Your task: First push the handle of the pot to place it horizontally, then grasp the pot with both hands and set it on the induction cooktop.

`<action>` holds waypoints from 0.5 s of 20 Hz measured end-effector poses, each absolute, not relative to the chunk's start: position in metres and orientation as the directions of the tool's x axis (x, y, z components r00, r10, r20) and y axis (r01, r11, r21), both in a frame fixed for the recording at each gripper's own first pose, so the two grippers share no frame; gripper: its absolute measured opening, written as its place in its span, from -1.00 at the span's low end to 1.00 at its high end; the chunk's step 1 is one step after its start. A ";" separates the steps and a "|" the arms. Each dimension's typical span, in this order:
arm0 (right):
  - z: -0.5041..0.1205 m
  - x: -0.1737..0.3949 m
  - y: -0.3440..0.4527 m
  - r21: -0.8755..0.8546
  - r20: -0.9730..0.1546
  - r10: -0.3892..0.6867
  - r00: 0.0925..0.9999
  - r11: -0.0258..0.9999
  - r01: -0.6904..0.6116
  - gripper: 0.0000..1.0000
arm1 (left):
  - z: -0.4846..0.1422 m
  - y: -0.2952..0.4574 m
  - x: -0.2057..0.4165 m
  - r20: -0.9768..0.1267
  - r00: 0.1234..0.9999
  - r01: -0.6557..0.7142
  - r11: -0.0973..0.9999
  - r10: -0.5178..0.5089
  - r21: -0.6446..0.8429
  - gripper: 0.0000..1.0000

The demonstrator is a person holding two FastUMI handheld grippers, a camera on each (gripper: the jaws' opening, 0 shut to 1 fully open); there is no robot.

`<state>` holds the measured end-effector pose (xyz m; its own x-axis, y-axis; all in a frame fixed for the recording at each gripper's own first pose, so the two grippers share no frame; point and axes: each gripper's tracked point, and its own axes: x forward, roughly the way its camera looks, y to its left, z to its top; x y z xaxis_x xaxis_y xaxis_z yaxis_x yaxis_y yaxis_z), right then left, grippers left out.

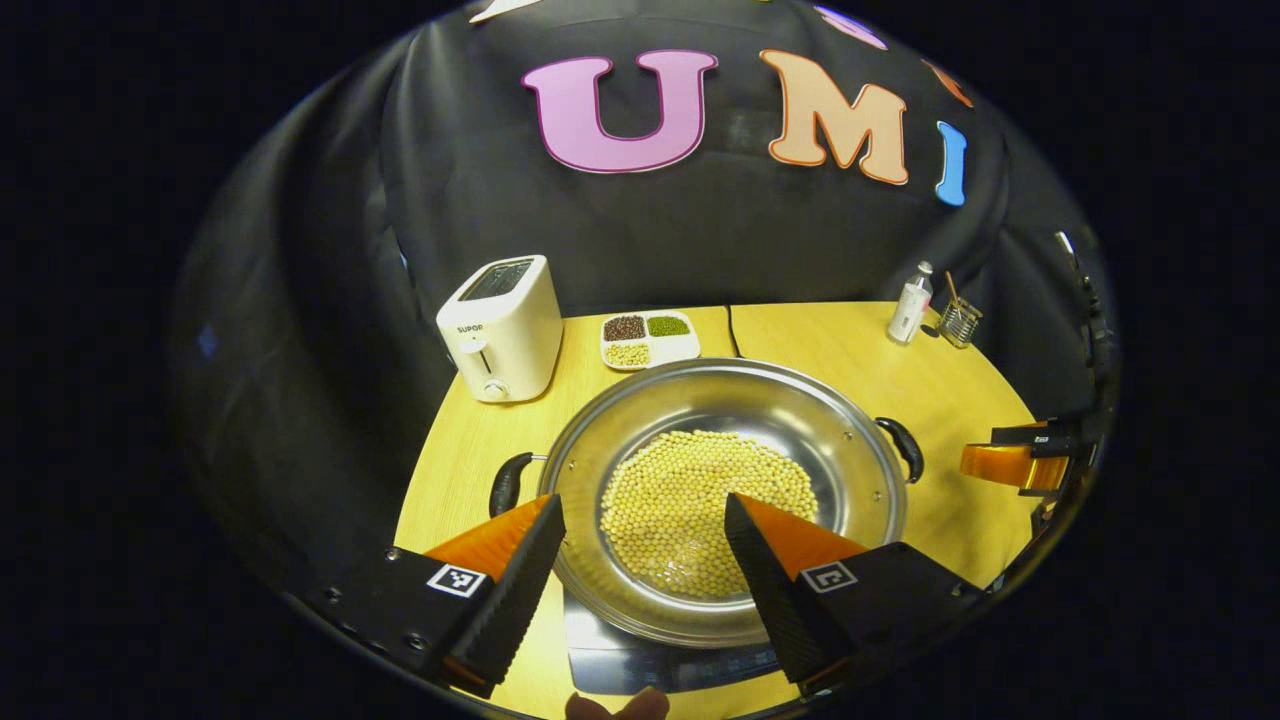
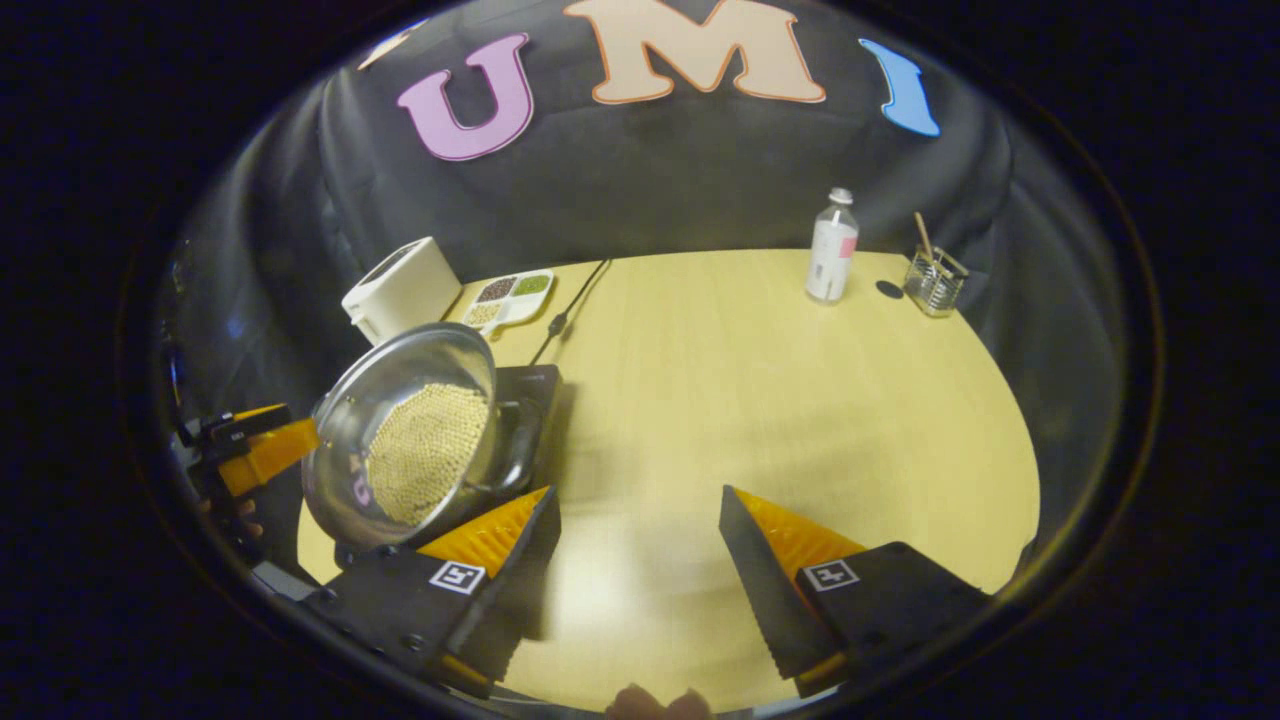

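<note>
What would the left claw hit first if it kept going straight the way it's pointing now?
Probably the soybeans inside the steel pot, which lies directly ahead between the open left claw's fingers; depth is unclear.

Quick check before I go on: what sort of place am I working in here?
Likely a mock kitchen set in a recording booth: a wooden table against black cloth, holding a toaster, an induction cooktop and a steel pot of beans.

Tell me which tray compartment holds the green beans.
On the divided tray, the back right compartment holds the green beans. The dark beans sit back left, the pale ones front left.
</note>
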<state>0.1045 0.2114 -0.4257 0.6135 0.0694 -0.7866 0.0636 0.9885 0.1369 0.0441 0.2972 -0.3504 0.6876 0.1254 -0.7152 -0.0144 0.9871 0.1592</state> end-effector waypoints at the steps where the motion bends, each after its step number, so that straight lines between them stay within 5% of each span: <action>1: -0.420 0.099 0.199 0.137 -0.777 0.071 0.626 0.989 0.057 0.92 | -0.347 0.283 0.041 -0.709 0.694 -0.016 0.988 0.121 0.154 0.96; 10: -0.383 0.014 0.088 0.152 -0.696 0.090 0.713 0.988 0.023 0.96 | -0.321 0.158 -0.009 -0.656 0.744 0.024 0.977 0.125 0.213 0.94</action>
<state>0.0143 0.0877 -0.3829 0.7127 0.0899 -0.6957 0.0233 0.9882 0.1515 -0.0092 0.1580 -0.3214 0.7440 0.1247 -0.6565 0.0238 0.9769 0.2125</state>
